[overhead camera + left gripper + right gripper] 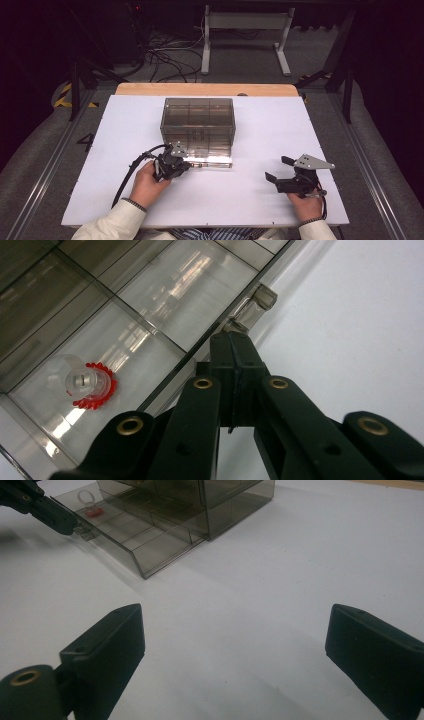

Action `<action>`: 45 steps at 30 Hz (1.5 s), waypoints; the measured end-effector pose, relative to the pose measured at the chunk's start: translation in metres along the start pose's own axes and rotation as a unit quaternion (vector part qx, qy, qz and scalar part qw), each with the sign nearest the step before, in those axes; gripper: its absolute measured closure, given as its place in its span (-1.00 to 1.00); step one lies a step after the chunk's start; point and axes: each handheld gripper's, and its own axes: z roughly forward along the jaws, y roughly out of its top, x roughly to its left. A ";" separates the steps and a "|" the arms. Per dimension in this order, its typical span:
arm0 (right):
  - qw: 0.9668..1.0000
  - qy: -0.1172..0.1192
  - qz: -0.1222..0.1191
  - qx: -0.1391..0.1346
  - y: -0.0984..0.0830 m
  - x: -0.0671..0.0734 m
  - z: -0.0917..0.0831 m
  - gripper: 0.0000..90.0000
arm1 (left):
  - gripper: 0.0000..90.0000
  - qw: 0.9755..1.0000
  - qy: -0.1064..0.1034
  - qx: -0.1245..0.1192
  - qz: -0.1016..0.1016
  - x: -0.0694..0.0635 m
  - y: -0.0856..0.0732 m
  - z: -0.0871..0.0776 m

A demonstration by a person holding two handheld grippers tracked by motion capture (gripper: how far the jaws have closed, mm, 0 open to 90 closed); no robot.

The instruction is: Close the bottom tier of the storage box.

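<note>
A smoky clear drawer cabinet [197, 120] stands mid-table, its bottom drawer [212, 160] pulled out toward me. My left gripper [189, 165] is shut on the drawer's small clear handle tab [256, 302]; in the left gripper view its jaws [232, 340] meet at the tab. A clear cap on a red toothed base [87, 382] lies in the drawer's end compartment, also seen in the right gripper view as the cap [90, 507]. My right gripper [278, 168] rests open on the table to the right, its jaws [240, 645] wide apart with nothing between them.
The white tabletop [125, 130] runs around the cabinet, with a wooden edge [205, 89] at the back. The drawer [150, 545] has several divided compartments. The left gripper [70, 526] shows far off in the right gripper view. A table frame [245, 30] and cables lie on the floor beyond.
</note>
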 end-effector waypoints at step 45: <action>1.000 0.005 -0.006 0.001 0.000 0.000 0.001 -0.79 | 1.00 0.997 0.056 -0.039 -0.034 0.024 0.015 0.017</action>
